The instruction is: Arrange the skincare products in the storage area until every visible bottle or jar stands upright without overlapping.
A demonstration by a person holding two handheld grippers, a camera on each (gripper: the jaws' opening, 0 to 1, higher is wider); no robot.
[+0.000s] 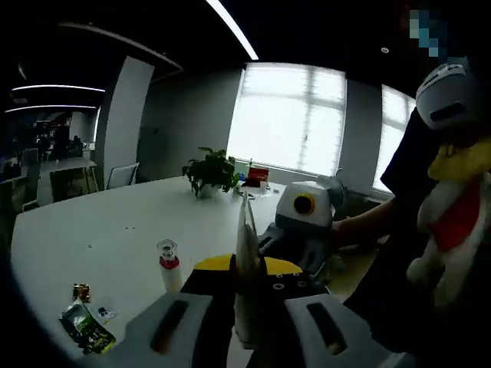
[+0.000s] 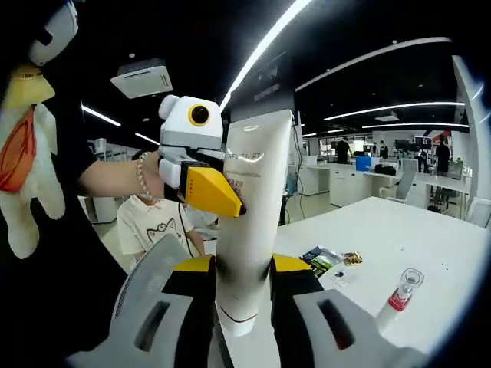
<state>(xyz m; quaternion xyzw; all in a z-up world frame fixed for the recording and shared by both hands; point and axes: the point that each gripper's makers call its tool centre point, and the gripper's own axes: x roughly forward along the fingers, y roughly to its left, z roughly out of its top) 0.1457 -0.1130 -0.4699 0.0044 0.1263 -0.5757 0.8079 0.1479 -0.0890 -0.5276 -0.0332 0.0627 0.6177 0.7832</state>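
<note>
A tall white tube [image 2: 249, 207] with small print is held in the air over the white table [image 2: 391, 230], upright in the right gripper view. My right gripper [image 2: 244, 287] is shut on its lower part. My left gripper [image 2: 217, 192] comes in from the left, its yellow jaws closed on the tube's upper part. In the left gripper view the tube [image 1: 245, 245] is edge-on between my left gripper [image 1: 245, 280], with the right gripper [image 1: 298, 234] just behind it. A small clear bottle with a red band [image 1: 167, 264] [image 2: 402, 293] stands upright on the table, apart from both grippers.
Small sachets [image 1: 86, 326] [image 2: 322, 261] lie on the table near the little bottle. A potted plant [image 1: 211, 172] and a red box [image 1: 258, 175] sit at the far end. A person's arm [image 2: 115, 178] and a plush toy [image 1: 453, 222] are close by.
</note>
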